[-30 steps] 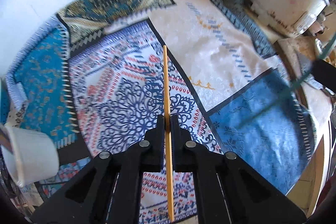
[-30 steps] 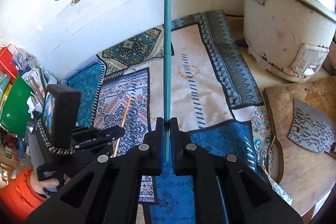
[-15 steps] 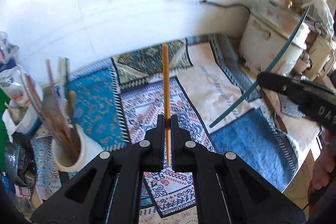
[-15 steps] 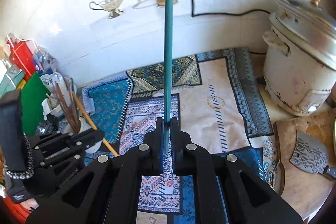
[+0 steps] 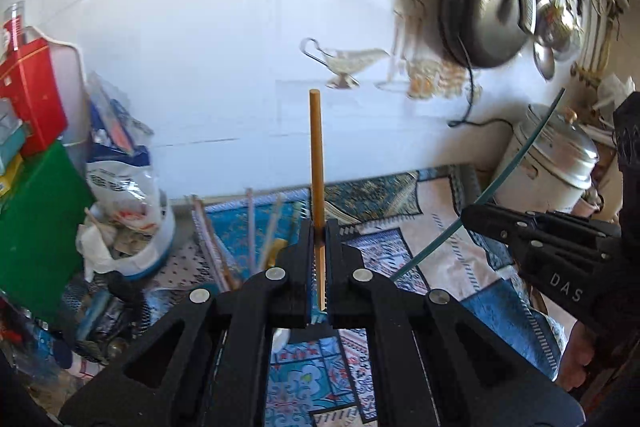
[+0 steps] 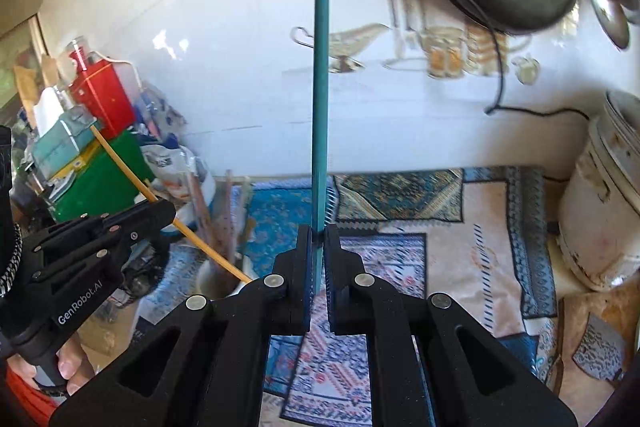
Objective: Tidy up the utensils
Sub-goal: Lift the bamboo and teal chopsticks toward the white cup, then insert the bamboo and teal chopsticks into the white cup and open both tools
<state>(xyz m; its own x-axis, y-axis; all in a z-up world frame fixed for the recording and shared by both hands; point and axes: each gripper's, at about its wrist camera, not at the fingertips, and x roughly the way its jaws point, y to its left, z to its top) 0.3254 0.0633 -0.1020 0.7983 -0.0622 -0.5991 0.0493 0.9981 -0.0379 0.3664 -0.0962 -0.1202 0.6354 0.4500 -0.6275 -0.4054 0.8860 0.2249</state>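
Observation:
My left gripper (image 5: 319, 227) is shut on an orange-brown chopstick (image 5: 316, 155) that points up toward the wall. My right gripper (image 6: 319, 231) is shut on a teal chopstick (image 6: 321, 99), also pointing up. In the right wrist view the left gripper (image 6: 160, 215) is at the left, and its chopstick's (image 6: 208, 247) lower end slants down over a white utensil cup (image 6: 208, 277) holding several chopsticks. In the left wrist view the cup's sticks (image 5: 256, 235) rise just left of my fingers; the right gripper (image 5: 472, 217) is at the right with the teal chopstick (image 5: 516, 163).
A patterned cloth (image 6: 460, 227) covers the counter. A white rice cooker (image 6: 604, 211) stands at the right, with a cleaver (image 6: 600, 351) on a wooden board. Red and green boxes (image 6: 104, 163) and bags crowd the left. A pan (image 5: 484, 15) hangs on the tiled wall.
Both grippers have tilted up and lifted, so the chopsticks now point at the wall rather than the cloth. The left gripper has moved over the utensil cup.

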